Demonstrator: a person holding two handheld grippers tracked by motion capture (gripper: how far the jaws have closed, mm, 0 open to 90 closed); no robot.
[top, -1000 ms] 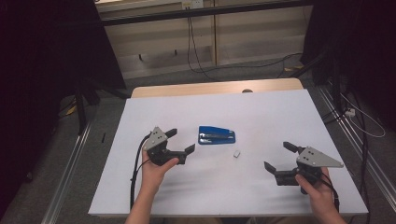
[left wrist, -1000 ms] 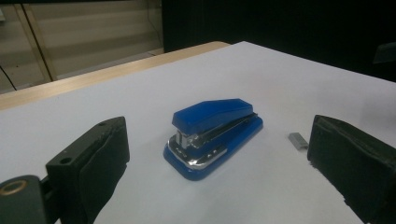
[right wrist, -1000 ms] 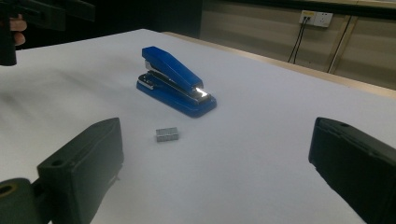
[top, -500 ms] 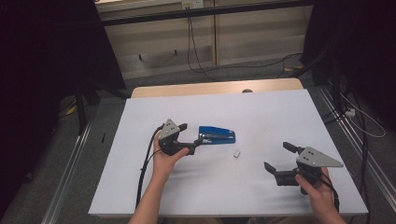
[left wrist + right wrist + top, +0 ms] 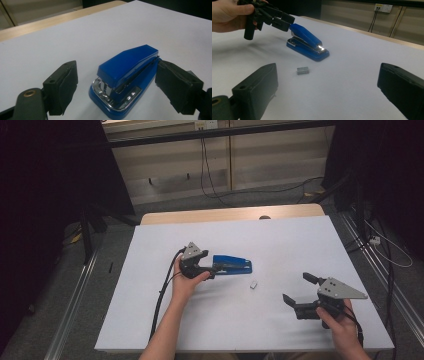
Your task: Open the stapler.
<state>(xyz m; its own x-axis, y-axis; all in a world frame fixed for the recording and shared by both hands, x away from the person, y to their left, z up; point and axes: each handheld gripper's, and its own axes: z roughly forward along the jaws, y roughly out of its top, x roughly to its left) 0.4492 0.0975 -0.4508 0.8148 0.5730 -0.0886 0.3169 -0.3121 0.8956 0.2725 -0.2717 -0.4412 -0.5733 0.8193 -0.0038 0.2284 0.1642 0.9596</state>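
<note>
A blue stapler (image 5: 234, 266) lies on the white table (image 5: 150, 320), its hinge end toward my left gripper (image 5: 212, 270). In the left gripper view the stapler (image 5: 126, 72) sits between the two black pads (image 5: 63, 87) with a gap on each side, so the left gripper (image 5: 120, 75) is open. Its jaws have just been closing around the stapler's end without touching it. A small block of staples (image 5: 253, 283) lies just right of the stapler. My right gripper (image 5: 297, 288) rests open near the front right, with nothing between its jaws, and its view takes in the staples (image 5: 302, 70) and the stapler (image 5: 308, 45).
The white sheet covers a wooden table whose far edge (image 5: 230, 214) shows bare. Cables (image 5: 210, 175) run along the floor behind, and metal rails (image 5: 75, 315) flank the table. The left gripper's cable (image 5: 162, 295) trails back along the forearm.
My left gripper has moved right and forward to the stapler and now straddles its near end. The right gripper has kept still.
</note>
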